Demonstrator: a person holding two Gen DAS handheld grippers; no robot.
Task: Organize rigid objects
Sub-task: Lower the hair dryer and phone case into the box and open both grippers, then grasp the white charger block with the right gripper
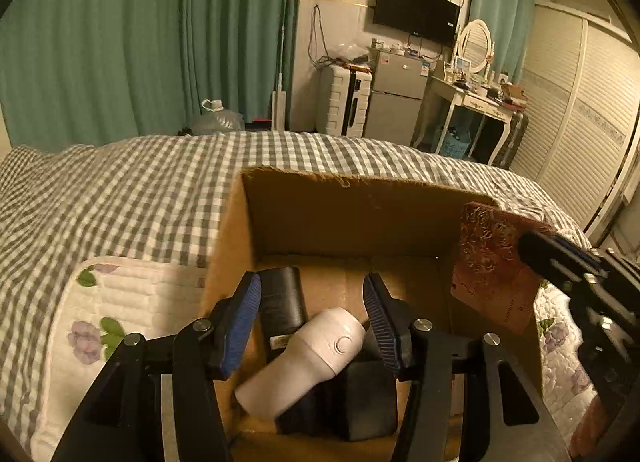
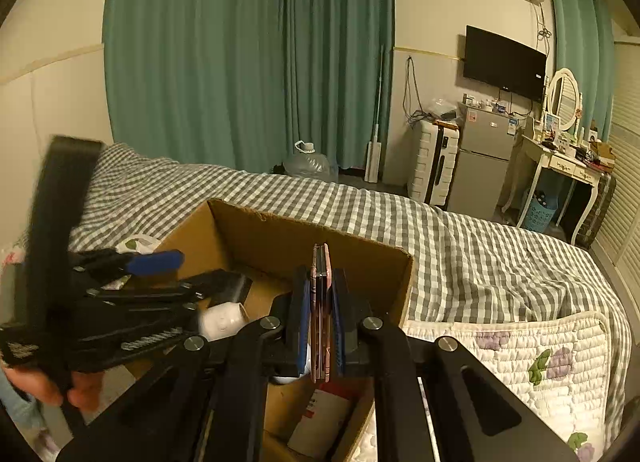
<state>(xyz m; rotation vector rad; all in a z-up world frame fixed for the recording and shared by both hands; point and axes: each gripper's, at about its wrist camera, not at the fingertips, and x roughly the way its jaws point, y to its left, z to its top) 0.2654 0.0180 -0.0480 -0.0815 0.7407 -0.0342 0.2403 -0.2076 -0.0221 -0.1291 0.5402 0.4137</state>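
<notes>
An open cardboard box point(image 1: 352, 205) point(image 2: 280, 229) stands on the checked bed. Inside lie a white cylindrical device with a round button point(image 1: 308, 358) point(image 2: 222, 320), a black rectangular item point(image 1: 282, 302) point(image 2: 224, 286) and a black block point(image 1: 352, 402). My left gripper point(image 1: 312, 322) is open over the box, its blue pads either side of the white device, not touching it. My right gripper point(image 2: 320, 314) is shut on a thin pink-red patterned flat case point(image 2: 321, 302), held upright over the box's right side; the case also shows in the left wrist view point(image 1: 488, 262).
A quilted floral pad point(image 1: 120, 310) point(image 2: 520, 358) lies under the box on the grey-checked bedspread point(image 1: 120, 189). A red-and-white card point(image 2: 320, 418) lies in the box's near corner. Beyond the bed stand a white suitcase point(image 1: 346, 101), a small fridge point(image 1: 396, 97) and a dressing table point(image 1: 476, 101).
</notes>
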